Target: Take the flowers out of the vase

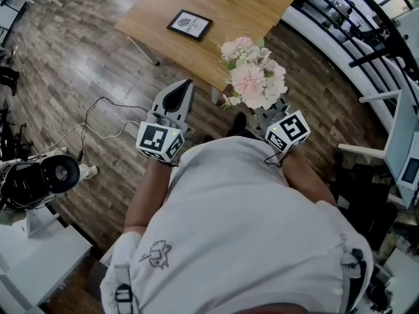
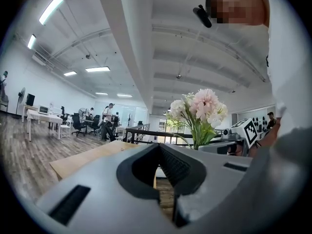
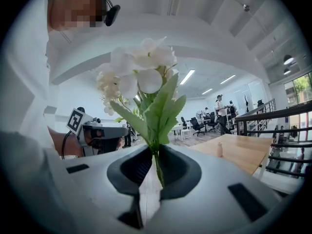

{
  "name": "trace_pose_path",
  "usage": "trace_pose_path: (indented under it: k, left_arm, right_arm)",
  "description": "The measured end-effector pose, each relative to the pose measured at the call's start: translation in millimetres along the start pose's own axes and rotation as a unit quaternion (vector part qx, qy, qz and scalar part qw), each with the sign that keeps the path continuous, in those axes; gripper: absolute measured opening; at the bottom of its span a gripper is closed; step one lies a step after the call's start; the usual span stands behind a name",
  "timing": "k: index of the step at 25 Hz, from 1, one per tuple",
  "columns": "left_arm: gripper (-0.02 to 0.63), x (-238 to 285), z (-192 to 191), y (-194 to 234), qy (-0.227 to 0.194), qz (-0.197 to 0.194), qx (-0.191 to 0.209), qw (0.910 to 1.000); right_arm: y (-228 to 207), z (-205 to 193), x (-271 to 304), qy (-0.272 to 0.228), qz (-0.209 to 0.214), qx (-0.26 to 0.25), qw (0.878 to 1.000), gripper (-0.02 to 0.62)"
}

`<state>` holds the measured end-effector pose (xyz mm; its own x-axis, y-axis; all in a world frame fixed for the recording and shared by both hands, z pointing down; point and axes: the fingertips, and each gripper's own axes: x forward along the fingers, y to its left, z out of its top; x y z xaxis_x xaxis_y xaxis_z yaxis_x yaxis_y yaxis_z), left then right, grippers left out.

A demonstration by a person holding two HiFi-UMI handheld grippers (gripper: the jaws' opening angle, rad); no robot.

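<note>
Pink flowers (image 1: 252, 77) stand pinched in the right gripper (image 3: 157, 154) near the table (image 1: 252, 12) edge, left gripper (image 1: 185, 85) seemingly closed empty.

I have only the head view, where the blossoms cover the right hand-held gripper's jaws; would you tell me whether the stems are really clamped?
Observer: Yes. In the right gripper view the right hand-held gripper is closed on the stems of the flowers.
Operator: Thank you. Does the left one hold anything?
Observer: No. The left gripper view shows the left hand-held gripper with its jaws together and nothing between them.
Operator: Is the vase nearby?
Observer: The right gripper view shows a small pale bottle, possibly the vase, upright on the wooden table, apart from the flowers.
</note>
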<state>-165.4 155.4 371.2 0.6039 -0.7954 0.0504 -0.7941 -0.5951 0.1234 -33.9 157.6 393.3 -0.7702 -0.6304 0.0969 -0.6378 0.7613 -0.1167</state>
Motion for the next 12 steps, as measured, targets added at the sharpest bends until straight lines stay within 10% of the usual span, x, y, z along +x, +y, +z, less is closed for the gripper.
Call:
trace_pose_path:
  k: [12]
  left_arm:
    - [0.003, 4.4, 1.7, 1.2, 0.015, -0.019, -0.005, 0.9997]
  right_arm:
    - [-0.3, 3.7, -0.8, 0.004, -0.010, 0.004, 1.000, 0.046]
